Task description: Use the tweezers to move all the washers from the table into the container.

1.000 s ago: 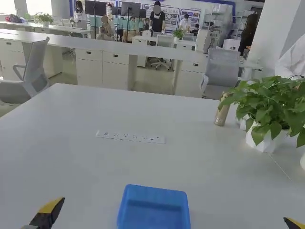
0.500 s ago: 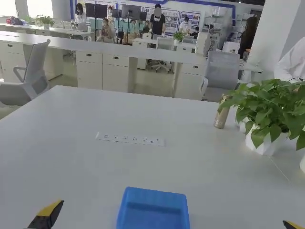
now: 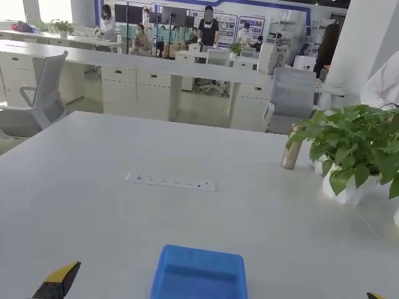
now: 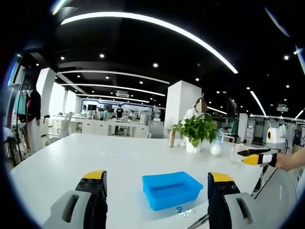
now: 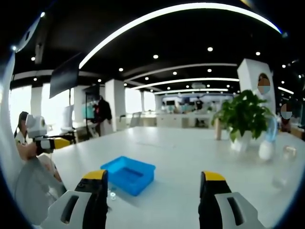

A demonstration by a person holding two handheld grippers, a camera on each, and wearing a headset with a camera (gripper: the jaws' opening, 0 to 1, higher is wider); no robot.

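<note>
Two hand-held grippers stood wide open and held nothing, the left hand-held gripper [image 4: 157, 177] and the right hand-held gripper [image 5: 153, 176]; several washers [image 4: 187, 211] lay on the table [image 4: 71, 167], just beside the blue container [image 4: 171, 190]; a thin metal piece [image 4: 199, 221] near them was perhaps the tweezers, but I could not tell surely; in my judgement the tweezers needed taking first, gripped across both arms, so that gentle closing would pinch one washer by its rim.

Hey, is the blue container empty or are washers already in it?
Empty: in the left gripper view the blue container has a bare floor; the washers lie on the table beside it.
</note>
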